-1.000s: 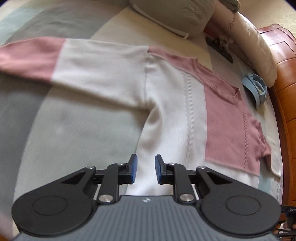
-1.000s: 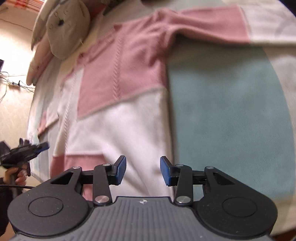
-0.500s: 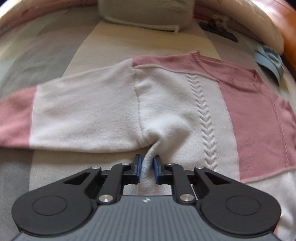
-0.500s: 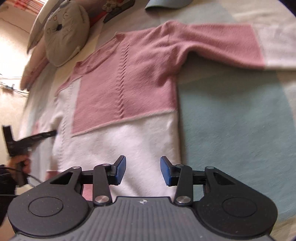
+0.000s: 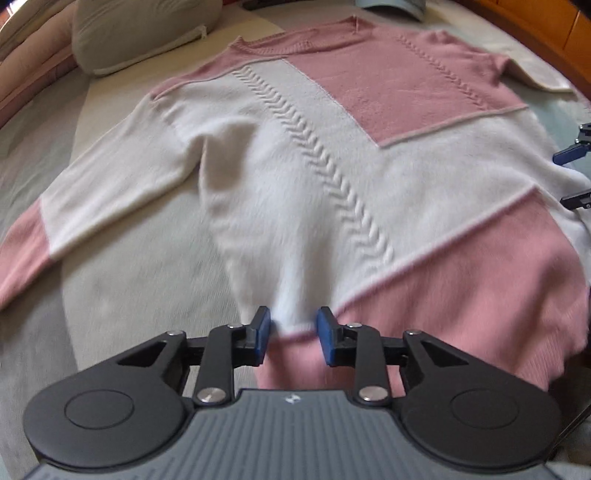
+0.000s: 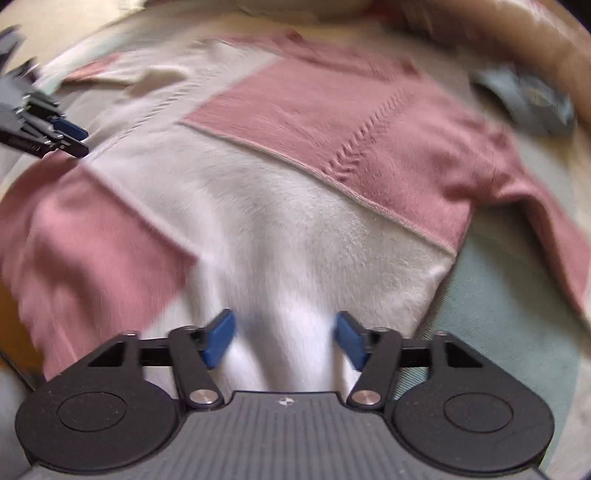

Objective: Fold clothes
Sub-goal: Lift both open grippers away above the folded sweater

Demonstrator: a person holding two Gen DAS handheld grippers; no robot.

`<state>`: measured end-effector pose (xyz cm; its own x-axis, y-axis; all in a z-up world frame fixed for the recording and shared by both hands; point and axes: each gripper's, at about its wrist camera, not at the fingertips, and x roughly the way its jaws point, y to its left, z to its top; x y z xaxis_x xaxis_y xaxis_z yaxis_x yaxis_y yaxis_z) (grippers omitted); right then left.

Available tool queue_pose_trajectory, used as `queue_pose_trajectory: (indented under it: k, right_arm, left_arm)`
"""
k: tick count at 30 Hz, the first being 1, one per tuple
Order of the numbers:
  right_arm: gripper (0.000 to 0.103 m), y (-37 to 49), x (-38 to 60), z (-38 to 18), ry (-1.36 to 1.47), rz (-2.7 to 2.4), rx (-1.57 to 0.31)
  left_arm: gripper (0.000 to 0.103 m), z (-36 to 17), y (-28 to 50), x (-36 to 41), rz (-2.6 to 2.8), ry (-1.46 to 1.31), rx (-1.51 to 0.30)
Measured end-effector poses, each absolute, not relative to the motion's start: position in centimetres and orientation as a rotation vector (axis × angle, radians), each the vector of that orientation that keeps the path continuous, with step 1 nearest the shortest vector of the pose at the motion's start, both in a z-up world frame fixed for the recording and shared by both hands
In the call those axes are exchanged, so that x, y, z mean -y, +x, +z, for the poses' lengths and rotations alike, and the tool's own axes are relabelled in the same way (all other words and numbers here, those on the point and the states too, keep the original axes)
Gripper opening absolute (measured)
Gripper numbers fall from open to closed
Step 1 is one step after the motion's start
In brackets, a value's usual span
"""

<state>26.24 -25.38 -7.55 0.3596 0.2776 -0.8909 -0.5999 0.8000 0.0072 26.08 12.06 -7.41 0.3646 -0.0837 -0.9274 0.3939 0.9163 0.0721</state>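
A pink and white knitted sweater (image 5: 332,166) lies spread front up on the bed, sleeves out to both sides. My left gripper (image 5: 291,332) hangs over its lower hem where white meets pink. Its jaws are opening, and a ridge of cloth sits between the blue pads without being pressed. My right gripper (image 6: 283,339) is over the white part of the sweater (image 6: 295,221) near the hem. Its jaws are opening wide, with cloth lying under the gap. Each gripper also shows at the edge of the other's view: the right gripper (image 5: 572,177) and the left gripper (image 6: 75,139).
A grey pillow (image 5: 140,33) lies beyond the collar at the head of the bed. A blue cloth item (image 6: 528,99) rests near the pink shoulder. A wooden bed frame (image 5: 554,29) borders the far side. The patchwork bedspread (image 5: 110,280) surrounds the sweater.
Both grippers rolled and swung round to the sweater's hem. The left gripper, pinched on a fold of white cloth half a second ago, has let go. The right jaws have spread wider.
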Motion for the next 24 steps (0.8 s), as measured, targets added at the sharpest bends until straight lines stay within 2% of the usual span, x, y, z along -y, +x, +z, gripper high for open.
queue_pose_trajectory:
  k: [1, 3, 5, 11, 14, 15, 18, 19, 22, 24]
  right_arm:
    - [0.084, 25.9, 26.3, -7.5, -0.345, 0.575, -1.081]
    - [0.083, 25.3, 27.6, -7.3, -0.363, 0.559, -1.115]
    - [0.082, 24.9, 27.5, -6.6, -0.404, 0.543, -1.121]
    - [0.082, 24.5, 22.5, -5.3, -0.365, 0.678, -1.000]
    - [0.082, 23.5, 19.3, -7.3, -0.427, 0.705, -0.945]
    - [0.083, 23.2, 18.8, -8.3, -0.442, 0.698, -0.942]
    - [0.099, 22.3, 21.0, -9.5, -0.334, 0.639, -0.939]
    - [0.102, 22.1, 21.8, -9.6, -0.323, 0.627, -0.963]
    - [0.103, 20.9, 22.8, -9.2, -0.382, 0.613, -1.035]
    - [0.101, 20.8, 22.5, -8.6, -0.380, 0.603, -1.065]
  left_arm:
    - [0.036, -7.3, 25.3, -12.6, -0.304, 0.312, -1.177]
    - [0.033, -6.5, 24.7, -12.8, -0.297, 0.322, -1.210]
    - [0.034, -5.3, 24.3, -12.0, -0.320, 0.335, -1.168]
    - [0.037, -5.8, 23.6, -5.4, -0.504, 0.422, -1.061]
    - [0.037, -6.6, 22.9, -3.5, -0.512, 0.371, -1.042]
    - [0.038, -6.9, 22.5, -3.1, -0.512, 0.361, -1.046]
    - [0.048, -7.5, 20.0, -4.0, -0.467, 0.356, -1.055]
    - [0.048, -7.5, 19.3, -4.6, -0.448, 0.344, -1.070]
    - [0.048, -6.7, 18.9, -5.8, -0.406, 0.323, -1.135]
    - [0.048, -6.1, 19.6, -5.8, -0.381, 0.318, -1.118]
